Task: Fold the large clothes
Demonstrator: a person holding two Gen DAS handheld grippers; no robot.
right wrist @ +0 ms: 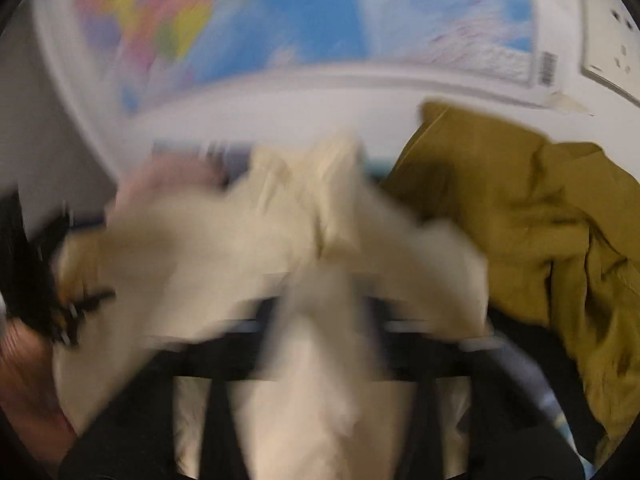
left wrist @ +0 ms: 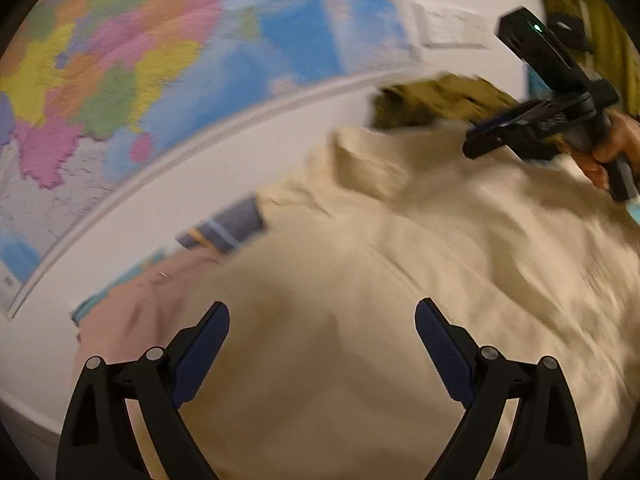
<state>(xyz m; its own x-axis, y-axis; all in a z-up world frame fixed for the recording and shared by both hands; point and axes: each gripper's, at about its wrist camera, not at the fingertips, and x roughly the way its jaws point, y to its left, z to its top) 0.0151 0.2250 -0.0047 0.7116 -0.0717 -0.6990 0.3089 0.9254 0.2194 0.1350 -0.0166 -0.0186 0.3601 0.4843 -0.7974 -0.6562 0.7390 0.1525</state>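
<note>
A large cream garment [left wrist: 400, 260] lies spread over the surface. My left gripper [left wrist: 322, 320] is open and empty, hovering just above the garment's near part. My right gripper [left wrist: 480, 142] shows in the left wrist view at the far right, held by a hand over the garment's far edge. In the right wrist view the image is blurred; the cream garment [right wrist: 320, 264] bunches up between the jaws of my right gripper [right wrist: 320, 320], which looks shut on a fold of it.
An olive-green garment [right wrist: 540, 216] lies crumpled to the right, also seen in the left wrist view [left wrist: 440, 100]. A pink cloth [left wrist: 132, 312] and a blue striped item [left wrist: 228, 228] lie at the left. A colourful wall map [left wrist: 160, 60] hangs behind.
</note>
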